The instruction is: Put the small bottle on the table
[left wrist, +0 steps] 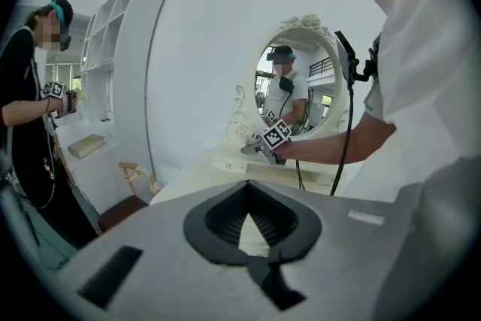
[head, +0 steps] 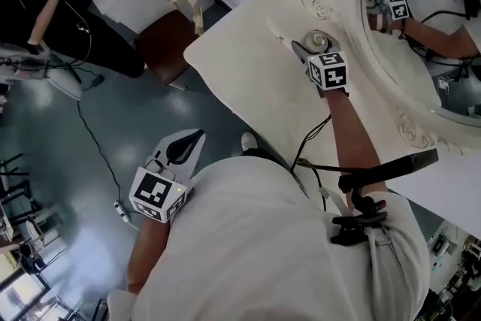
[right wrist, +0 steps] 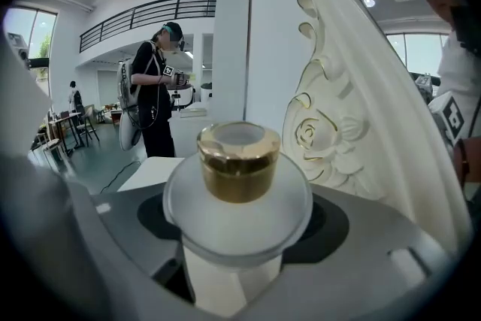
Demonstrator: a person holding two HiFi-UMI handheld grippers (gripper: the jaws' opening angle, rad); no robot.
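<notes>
- The right gripper [right wrist: 239, 237] is clamped on the small bottle [right wrist: 237, 199] round its frosted body, over the far right of the table [head: 248, 86].
- It is probably glass: stiff, slippery and breakable, so grip the body, not the gold cap [right wrist: 238, 160].
- The left gripper [left wrist: 252, 233] is closed and empty.

The right claw [right wrist: 240, 222] hides the base of the small bottle [right wrist: 237, 192]; the mirror [head: 440, 11] is cropped.

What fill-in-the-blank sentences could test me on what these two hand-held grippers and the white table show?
1. The right gripper is closed on the small bottle, whose cap is ___ coloured.
2. Between the left gripper's jaws there is ___.
3. The right gripper reaches over the white table, next to an oval ___.
Missing words: gold; nothing; mirror.
</notes>
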